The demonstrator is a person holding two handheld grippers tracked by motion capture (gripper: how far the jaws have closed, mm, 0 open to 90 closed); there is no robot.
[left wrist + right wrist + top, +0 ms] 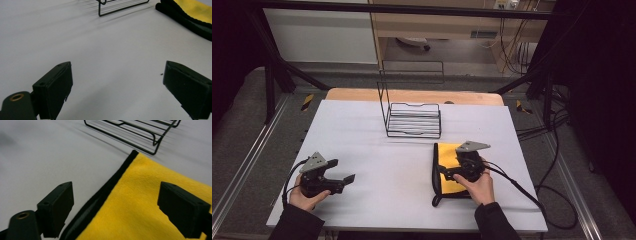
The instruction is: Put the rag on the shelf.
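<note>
A yellow cloth with a black border lies folded on the white table sheet, right of centre. My right gripper hovers over it, pointing left across the cloth. In the right gripper view the right gripper stands open, with the cloth's black edge and yellow face below the gap between its jaws. My left gripper is held near the front left of the table and is open over bare sheet. The cloth's corner lies far off to its upper right.
A black wire rack stands at the back middle of the table, just beyond the cloth. Cables trail off the right side of the table. A dark metal frame surrounds the table.
</note>
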